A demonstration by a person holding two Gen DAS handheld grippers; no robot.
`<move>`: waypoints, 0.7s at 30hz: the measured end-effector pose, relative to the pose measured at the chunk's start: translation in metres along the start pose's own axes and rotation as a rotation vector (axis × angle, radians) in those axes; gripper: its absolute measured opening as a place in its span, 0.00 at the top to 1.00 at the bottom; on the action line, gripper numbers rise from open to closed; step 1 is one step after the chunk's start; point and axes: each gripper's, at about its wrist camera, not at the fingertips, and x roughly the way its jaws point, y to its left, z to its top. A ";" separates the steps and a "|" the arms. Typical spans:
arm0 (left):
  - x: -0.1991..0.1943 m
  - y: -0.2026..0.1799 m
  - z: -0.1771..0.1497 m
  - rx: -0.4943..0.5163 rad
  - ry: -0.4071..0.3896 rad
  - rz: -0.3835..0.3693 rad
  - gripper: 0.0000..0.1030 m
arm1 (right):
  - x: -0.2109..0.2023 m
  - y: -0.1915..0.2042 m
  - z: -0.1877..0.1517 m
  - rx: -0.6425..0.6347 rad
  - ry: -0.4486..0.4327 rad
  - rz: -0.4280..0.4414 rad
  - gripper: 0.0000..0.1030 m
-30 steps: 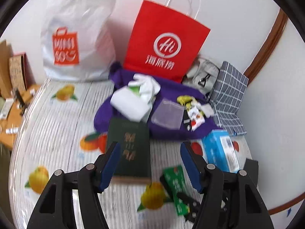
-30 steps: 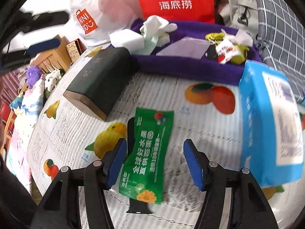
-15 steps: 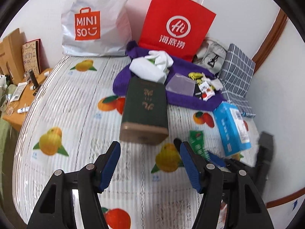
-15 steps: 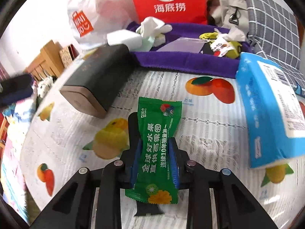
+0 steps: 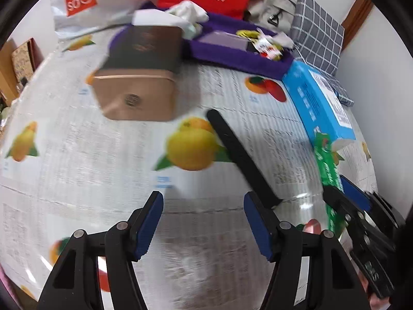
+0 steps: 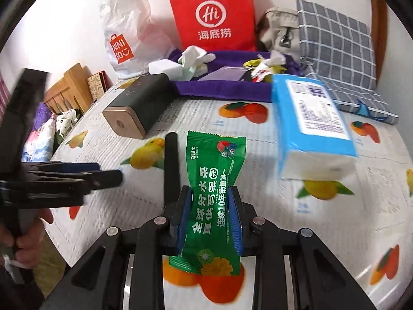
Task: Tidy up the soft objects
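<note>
My right gripper [image 6: 210, 208] is shut on a green wet-wipes packet [image 6: 215, 170] and holds it lifted off the fruit-print table cover [image 6: 258, 139]. The packet also shows at the right of the left wrist view [image 5: 327, 165], with the right gripper [image 5: 346, 196] on it. My left gripper [image 5: 204, 222] is open and empty, low over the cover, beside a flat black strip [image 5: 240, 155]. It also shows at the left of the right wrist view [image 6: 108, 174]. A blue tissue pack [image 6: 309, 118] lies to the right.
A dark green box with a tan end [image 5: 139, 77] lies ahead. A purple tray [image 6: 222, 87] holds cloths and small packets. A red paper bag [image 6: 214, 15], a white Miniso bag [image 6: 126, 33] and a grey checked cushion [image 6: 335, 46] stand behind.
My right gripper has closed on the green packet and lifted it off the black strip. My left gripper has pulled back and dropped lower toward the cover near the strip.
</note>
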 end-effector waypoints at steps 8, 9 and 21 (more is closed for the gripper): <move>0.023 -0.044 0.005 0.004 -0.021 -0.002 0.40 | -0.019 -0.035 -0.025 0.031 -0.017 -0.051 0.72; 0.025 -0.048 0.006 0.014 -0.029 0.015 0.40 | -0.018 -0.038 -0.027 0.039 -0.014 -0.051 0.72; 0.014 -0.036 -0.006 0.068 -0.036 0.190 0.42 | -0.006 -0.056 -0.043 0.068 0.020 -0.039 0.72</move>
